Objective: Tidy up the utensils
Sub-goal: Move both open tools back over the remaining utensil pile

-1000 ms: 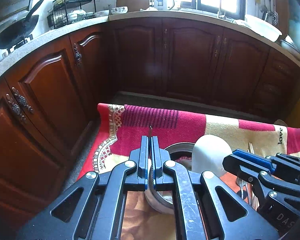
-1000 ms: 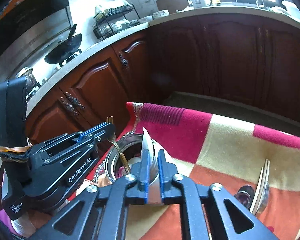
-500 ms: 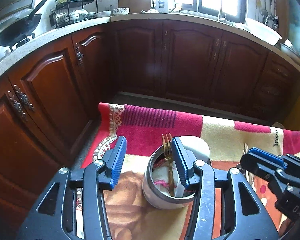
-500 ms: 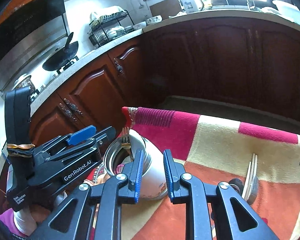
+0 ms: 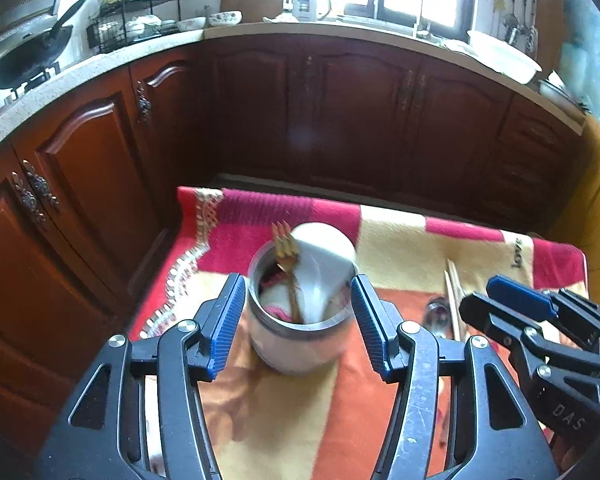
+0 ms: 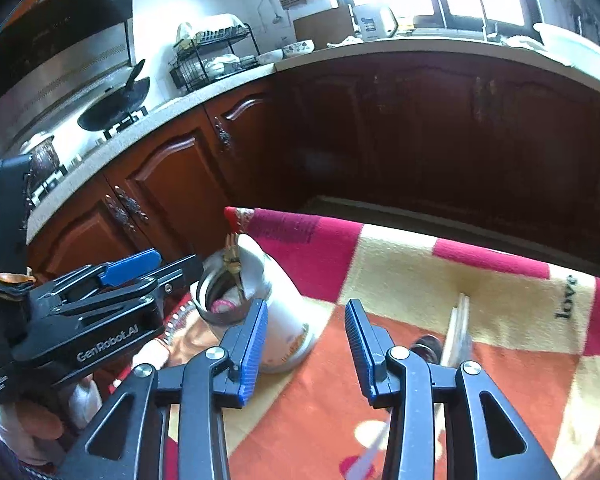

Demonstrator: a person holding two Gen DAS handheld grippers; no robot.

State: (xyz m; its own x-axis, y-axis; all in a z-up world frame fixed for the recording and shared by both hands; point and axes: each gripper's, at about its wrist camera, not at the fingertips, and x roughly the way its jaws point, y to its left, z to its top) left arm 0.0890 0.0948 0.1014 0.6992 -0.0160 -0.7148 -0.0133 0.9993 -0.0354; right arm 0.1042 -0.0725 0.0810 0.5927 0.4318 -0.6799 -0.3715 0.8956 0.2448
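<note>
A steel utensil holder [image 5: 300,340] stands on the patterned cloth [image 5: 400,240]. A gold fork [image 5: 285,248] and a white ladle [image 5: 320,264] stand in it. My left gripper [image 5: 300,320] is open, its pads on either side of the holder and apart from it. My right gripper [image 6: 306,344] is open and empty, to the right of the holder [image 6: 276,320]. Chopsticks [image 5: 454,296] and a spoon [image 5: 436,314] lie on the cloth to the right; the chopsticks [image 6: 458,332] also show in the right wrist view.
The cloth-covered table ends at its far edge [image 5: 340,200] before dark wooden cabinets [image 5: 340,120]. A counter with a wok [image 5: 24,60], a dish rack [image 5: 136,28] and a white basin [image 5: 504,56] runs behind.
Both grippers have opened wide and pulled back. The left let go of the fork and the right let go of the ladle; both utensils now stand in the holder.
</note>
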